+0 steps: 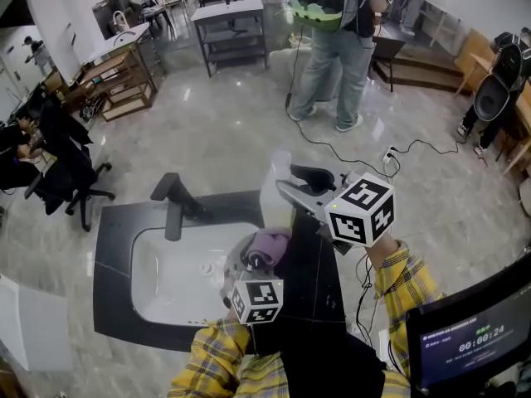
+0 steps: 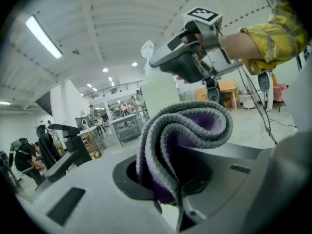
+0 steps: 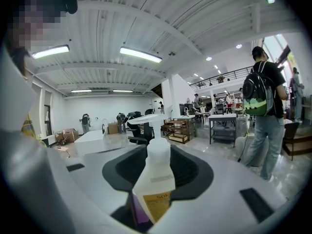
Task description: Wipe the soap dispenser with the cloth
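The left gripper (image 2: 170, 199) is pinching a folded grey and purple cloth (image 2: 180, 145) between its closed jaws, and the fold is bulging up and forward of the tips. In the head view this gripper is hovering over the right rim of the sink (image 1: 137, 222), with the cloth close to the soap dispenser (image 3: 153, 179) but apparently not touching it.

Just beyond, the right gripper (image 3: 151, 213) is clamping the dispenser low on its body, jaws pressing on either side. The bottle is standing upright between them with its pump spout pointing left. It is sitting at the edge of the dark countertop (image 1: 112, 247), beside the basin. Whether its base is resting there is unclear.

I judge the wiping stroke is about to begin. It is probably going best if the soft bulge of the cloth is meeting the bottle's free side, not the jaw tips, and sliding from the neck downward. The right grip should be holding firm and turning the bottle to offer fresh faces. Staying clear of the pump head is avoiding a squirt.

The dispenser is translucent white with a tan label. A purple tint is showing low down, though its fill level is unreadable. The white basin is showing only its drain (image 1: 207, 268), with no water visible, and a black faucet (image 1: 174, 206) is rising behind it.

Farther off, a person with a backpack (image 1: 336, 48) is standing on the shiny floor near a grey shelf table (image 1: 232, 31)
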{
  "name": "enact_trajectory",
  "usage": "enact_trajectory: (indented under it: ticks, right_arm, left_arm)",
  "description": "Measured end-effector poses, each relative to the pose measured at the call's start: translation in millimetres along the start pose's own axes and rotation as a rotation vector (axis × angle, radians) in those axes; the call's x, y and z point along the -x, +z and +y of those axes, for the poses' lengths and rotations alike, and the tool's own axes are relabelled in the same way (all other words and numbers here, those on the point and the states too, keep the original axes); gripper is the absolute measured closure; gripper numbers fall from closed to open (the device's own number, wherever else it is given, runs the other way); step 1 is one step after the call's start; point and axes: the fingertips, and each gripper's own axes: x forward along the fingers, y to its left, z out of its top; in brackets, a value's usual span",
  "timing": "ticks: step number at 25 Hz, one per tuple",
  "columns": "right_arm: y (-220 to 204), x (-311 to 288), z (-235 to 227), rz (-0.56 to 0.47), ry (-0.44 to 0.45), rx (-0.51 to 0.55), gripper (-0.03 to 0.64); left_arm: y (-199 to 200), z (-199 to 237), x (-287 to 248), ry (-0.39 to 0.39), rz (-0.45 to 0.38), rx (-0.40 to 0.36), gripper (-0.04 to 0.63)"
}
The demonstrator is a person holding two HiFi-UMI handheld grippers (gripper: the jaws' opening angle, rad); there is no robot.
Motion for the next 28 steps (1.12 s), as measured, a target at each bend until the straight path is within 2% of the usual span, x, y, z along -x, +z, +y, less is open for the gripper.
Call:
enact_trajectory:
  ticks: [5, 12, 15, 20, 23, 28]
  right_arm:
    - [1, 1, 3, 0.006, -0.009, -0.005, 0.474]
    - [-2, 2, 10, 0.027, -0.009, 0.029, 0.474]
    - [-5, 1, 13, 0.060, 0.034, 0.127, 0.471]
    - [-5, -4, 14, 0.117, 0.125, 0.339, 0.418]
    - [-4, -10, 19, 0.146, 0.229, 0.383, 0.413]
    - [-4, -18, 21, 0.175, 0.338, 0.419, 0.426]
  left_arm:
    - [36, -23, 7, -0.058, -0.086, -0.029, 0.523]
    - [38, -20, 4, -0.060, -0.090, -0.036, 0.523]
    - [36, -19, 5, -0.060, -0.091, -0.043, 0.523]
    - [34, -20, 4, -0.066, -0.095, -0.052, 0.523]
    - [34, -18, 4, -0.063, -0.095, -0.053, 0.523]
    - [32, -11, 6, -0.049, -0.089, -0.056, 0.523]
